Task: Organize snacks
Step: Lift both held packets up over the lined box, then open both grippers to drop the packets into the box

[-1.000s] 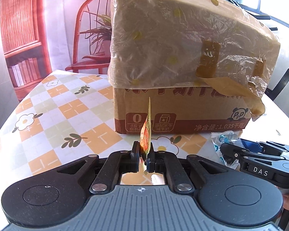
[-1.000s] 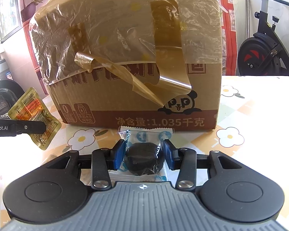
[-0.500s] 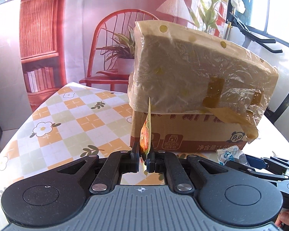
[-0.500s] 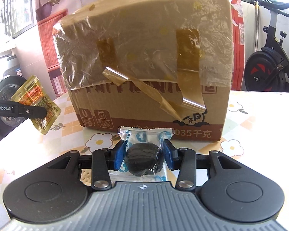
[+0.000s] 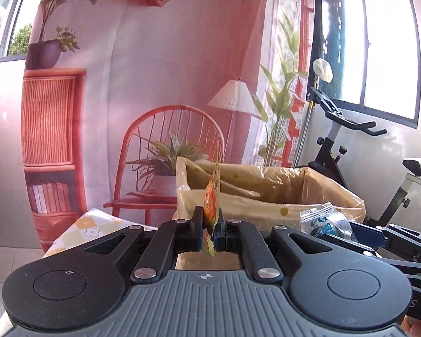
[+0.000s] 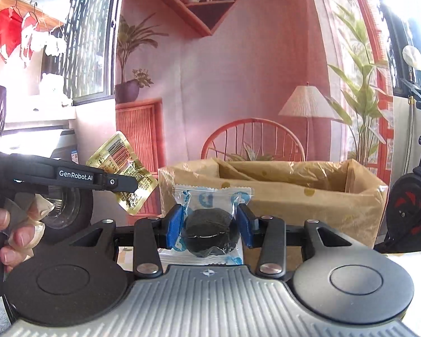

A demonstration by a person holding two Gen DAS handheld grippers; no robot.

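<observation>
My left gripper (image 5: pixel 208 231) is shut on a thin yellow-orange snack sachet (image 5: pixel 214 193), held edge-on and upright; from the right wrist view the same yellow sachet (image 6: pixel 123 177) shows its label side. My right gripper (image 6: pixel 209 226) is shut on a clear blue-printed wrapper holding a round black snack (image 6: pixel 210 231); that wrapped snack (image 5: pixel 324 221) also shows at the right of the left wrist view. Both grippers hang in front of and about level with the rim of an open cardboard box (image 6: pixel 280 193), lined with plastic film. The box interior (image 5: pixel 266 179) is partly visible.
The box stands on a table with a flowered check cloth (image 5: pixel 87 227). Behind it is a printed backdrop of a chair, lamp and plants. An exercise bike (image 5: pixel 350 146) stands at the right. A person's hand (image 6: pixel 11 224) holds the left gripper's handle.
Both grippers have risen with their snacks from low beside the box's front wall to about its rim height. The open top of the box has come into view.
</observation>
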